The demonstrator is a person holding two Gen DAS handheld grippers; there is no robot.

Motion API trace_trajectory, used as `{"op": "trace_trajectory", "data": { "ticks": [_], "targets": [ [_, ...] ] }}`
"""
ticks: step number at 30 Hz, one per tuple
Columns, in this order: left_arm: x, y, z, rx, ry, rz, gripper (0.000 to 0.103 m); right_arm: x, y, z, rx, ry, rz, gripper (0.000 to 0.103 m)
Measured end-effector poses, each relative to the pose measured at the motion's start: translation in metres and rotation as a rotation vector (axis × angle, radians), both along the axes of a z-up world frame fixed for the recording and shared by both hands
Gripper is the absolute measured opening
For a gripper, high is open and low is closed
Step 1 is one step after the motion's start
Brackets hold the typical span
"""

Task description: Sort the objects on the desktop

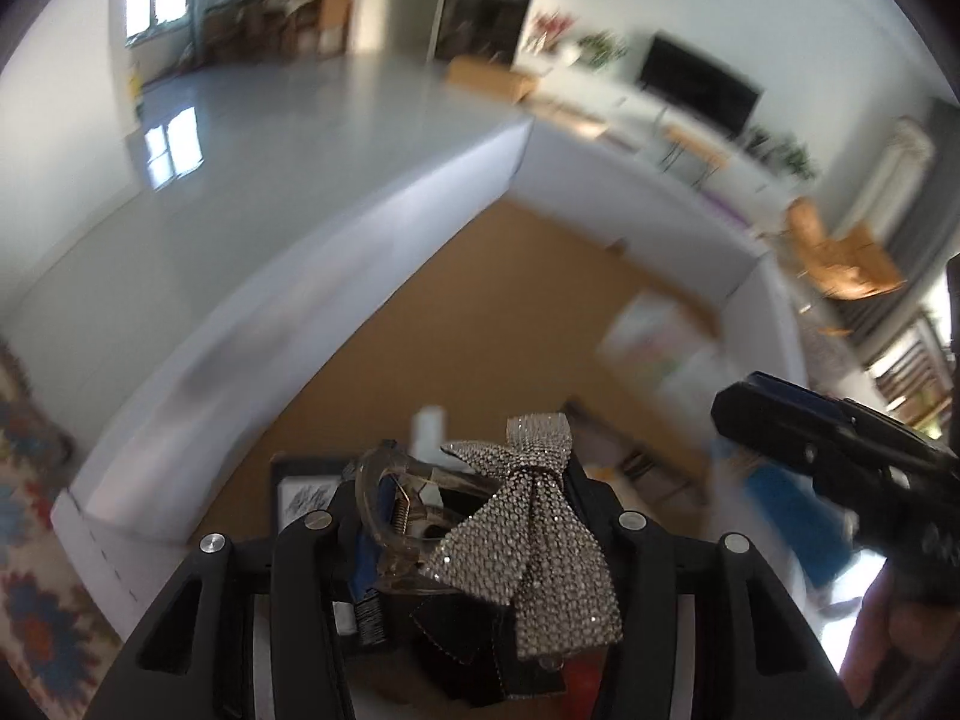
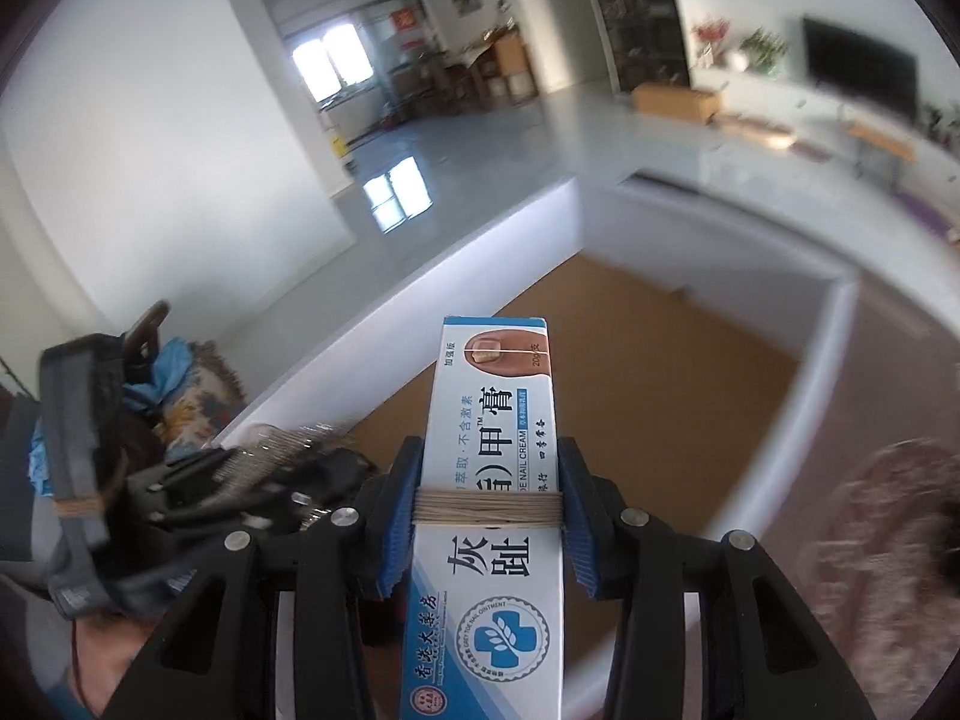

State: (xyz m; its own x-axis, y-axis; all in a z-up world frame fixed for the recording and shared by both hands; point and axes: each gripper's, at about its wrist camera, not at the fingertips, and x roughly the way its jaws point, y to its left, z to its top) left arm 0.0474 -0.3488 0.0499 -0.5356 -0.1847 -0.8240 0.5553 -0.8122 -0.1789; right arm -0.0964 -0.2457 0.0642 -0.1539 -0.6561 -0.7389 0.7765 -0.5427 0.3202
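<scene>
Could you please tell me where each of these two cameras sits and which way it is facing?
Left wrist: on the left tongs, looking along their fingers at a rhinestone bow hair clip they grip over the white-walled box; the right tongs show at right.
Right wrist: on the right tongs, facing the clamped nail cream box; the left tongs show at left.
Shared: the white-walled box, the TV.
</scene>
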Motion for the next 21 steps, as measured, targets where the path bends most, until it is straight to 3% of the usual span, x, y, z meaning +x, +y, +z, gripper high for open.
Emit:
{"op": "trace_trajectory", "data": {
  "ticks": [3, 5, 9, 12, 17, 21],
  "targets": [
    [0.006, 0.005, -0.005, -0.018, 0.01, 0.002, 0.069, 0.003, -0.005, -0.018, 0.008, -0.017, -0.013, 0.071],
    [0.014, 0.013, 0.003, -0.058, 0.062, 0.014, 0.082, 0.005, 0.014, -0.016, -0.045, 0.003, -0.035, 0.078],
    [0.022, 0.047, 0.03, -0.082, 0.176, -0.017, 0.083, 0.006, 0.079, -0.001, -0.106, 0.094, -0.106, 0.09],
    [0.023, 0.09, 0.058, -0.074, 0.288, -0.12, 0.083, 0.003, 0.145, 0.002, -0.1, 0.182, -0.193, 0.097],
    [0.013, 0.196, 0.083, -0.057, 0.424, -0.371, 0.103, -0.003, 0.27, -0.039, 0.07, 0.258, -0.379, 0.099],
    [-0.002, 0.29, 0.043, -0.013, 0.362, -0.596, 0.103, -0.007, 0.353, -0.079, 0.274, 0.272, -0.489, 0.099]
  ]
}}
